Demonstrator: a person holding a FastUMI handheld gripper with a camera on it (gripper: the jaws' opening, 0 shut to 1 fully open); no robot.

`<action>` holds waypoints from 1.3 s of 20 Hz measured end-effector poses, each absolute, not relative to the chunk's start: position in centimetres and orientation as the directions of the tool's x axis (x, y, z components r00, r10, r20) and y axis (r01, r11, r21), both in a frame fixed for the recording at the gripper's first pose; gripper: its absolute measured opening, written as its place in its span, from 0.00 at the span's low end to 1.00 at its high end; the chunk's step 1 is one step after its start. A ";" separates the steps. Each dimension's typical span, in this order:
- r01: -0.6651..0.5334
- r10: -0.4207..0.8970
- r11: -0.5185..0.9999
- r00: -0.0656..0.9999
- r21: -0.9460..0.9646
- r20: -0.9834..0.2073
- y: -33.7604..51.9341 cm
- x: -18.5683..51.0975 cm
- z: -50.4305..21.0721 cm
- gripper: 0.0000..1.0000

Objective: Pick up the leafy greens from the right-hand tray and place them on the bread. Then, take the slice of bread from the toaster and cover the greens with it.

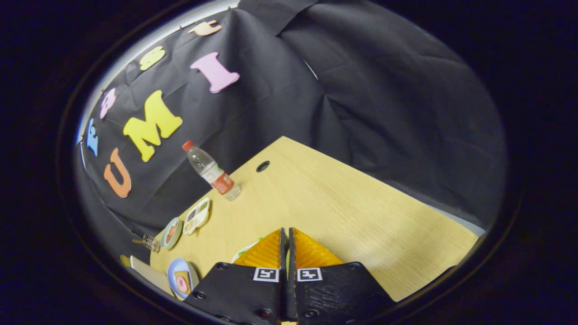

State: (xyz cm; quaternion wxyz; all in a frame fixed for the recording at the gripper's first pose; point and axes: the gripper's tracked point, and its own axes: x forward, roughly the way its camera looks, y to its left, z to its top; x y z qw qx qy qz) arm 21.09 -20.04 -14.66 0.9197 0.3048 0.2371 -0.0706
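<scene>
The gripper [286,234] has its jaws pressed nearly together, and a thin strip of leafy greens [287,262] shows in the narrow slit between them, so they seem to grasp it above the wooden counter [361,212]. A water bottle [211,171] stands far beyond.

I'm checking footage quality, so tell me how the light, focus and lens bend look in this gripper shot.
Gripper view: fisheye bends the table edges and tilts the bottle; light is even, with soft shadow beside the shut gripper; the plates near the rim look soft and dim.
</scene>
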 end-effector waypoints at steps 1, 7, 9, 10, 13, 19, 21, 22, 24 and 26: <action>0.257 0.014 0.814 0.888 0.521 -0.460 -19.5 20.9 -13.7 0.00; 0.158 0.032 0.853 0.936 0.498 -0.352 -14.3 19.2 -7.0 0.00; 0.122 0.037 0.876 0.947 0.466 -0.319 -12.2 18.7 -5.0 0.00; 0.106 0.043 0.883 0.952 0.457 -0.303 -11.0 18.4 -4.0 0.00; 0.045 0.084 0.896 0.960 0.442 -0.267 -6.4 17.9 -1.8 0.00; -0.080 0.197 0.891 0.955 0.448 -0.221 5.9 18.1 -0.2 0.00; -0.118 0.233 0.889 0.948 0.443 -0.216 9.9 18.4 -0.4 0.00; -0.134 0.251 0.887 0.943 0.441 -0.218 11.9 18.5 -0.8 0.00; -0.158 0.284 0.880 0.931 0.449 -0.228 15.7 18.6 -2.0 0.00; -0.175 0.307 0.875 0.921 0.451 -0.239 18.6 18.7 -3.3 0.00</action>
